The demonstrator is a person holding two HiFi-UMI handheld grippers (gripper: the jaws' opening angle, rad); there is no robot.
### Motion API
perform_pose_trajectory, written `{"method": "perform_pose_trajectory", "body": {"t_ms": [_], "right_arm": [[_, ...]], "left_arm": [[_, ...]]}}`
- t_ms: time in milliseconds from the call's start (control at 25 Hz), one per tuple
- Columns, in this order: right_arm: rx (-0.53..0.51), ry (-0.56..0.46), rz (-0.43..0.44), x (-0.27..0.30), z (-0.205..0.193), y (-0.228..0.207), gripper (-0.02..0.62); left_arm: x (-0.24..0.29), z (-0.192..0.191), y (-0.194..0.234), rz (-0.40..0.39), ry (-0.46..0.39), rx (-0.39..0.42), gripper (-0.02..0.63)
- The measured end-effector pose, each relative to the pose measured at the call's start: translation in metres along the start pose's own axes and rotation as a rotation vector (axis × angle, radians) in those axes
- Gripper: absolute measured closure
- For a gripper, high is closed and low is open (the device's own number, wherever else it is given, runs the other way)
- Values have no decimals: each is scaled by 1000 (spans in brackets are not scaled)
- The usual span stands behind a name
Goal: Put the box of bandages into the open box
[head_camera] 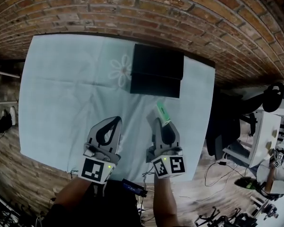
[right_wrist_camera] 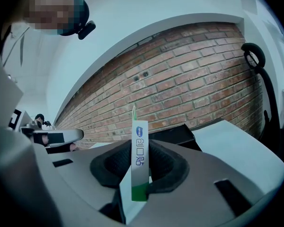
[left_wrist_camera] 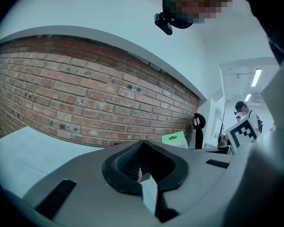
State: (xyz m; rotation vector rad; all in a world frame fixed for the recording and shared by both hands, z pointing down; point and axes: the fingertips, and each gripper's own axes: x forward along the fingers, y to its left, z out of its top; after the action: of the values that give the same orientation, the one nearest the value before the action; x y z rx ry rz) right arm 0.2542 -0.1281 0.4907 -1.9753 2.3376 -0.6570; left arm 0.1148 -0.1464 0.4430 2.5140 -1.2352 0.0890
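Nearest me, over the front edge of the table: left gripper [head_camera: 116, 121], jaws closed tip to tip, nothing between them. It hangs idle beside the right one.

Right gripper [head_camera: 159, 123] is clamped on the box of bandages [head_camera: 162, 113]. This is a slim white-and-green carton held on edge, narrow printed face toward the gripper's camera, top poking out past the jaw tips. It looks lifted off the table rather than resting on it.

Underneath: pale cloth [head_camera: 61, 93] over the table, with a flower print [head_camera: 120, 71] toward the far side.

Beyond that: the black open box [head_camera: 156, 70], at the far edge of the cloth, ahead of the right gripper and well apart from the carton. Its interior is too dark to read. Brick wall [head_camera: 132, 8] behind it.

Status: pick-up is done and the grip looks secure. By my judgement, what is left is to carry the carton forward over the black open box, lower it in and release. Call it about halfway. Because the carton is held on edge, it may catch or tip on the box wall going in.
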Motion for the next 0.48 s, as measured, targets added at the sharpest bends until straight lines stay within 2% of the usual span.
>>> {"method": "perform_pose_trajectory", "body": {"t_ms": [480], "right_arm": [[-15,48,29,40,-20,-11,497]], "left_arm": [[7,1,11,20,-1,-33,575]]}}
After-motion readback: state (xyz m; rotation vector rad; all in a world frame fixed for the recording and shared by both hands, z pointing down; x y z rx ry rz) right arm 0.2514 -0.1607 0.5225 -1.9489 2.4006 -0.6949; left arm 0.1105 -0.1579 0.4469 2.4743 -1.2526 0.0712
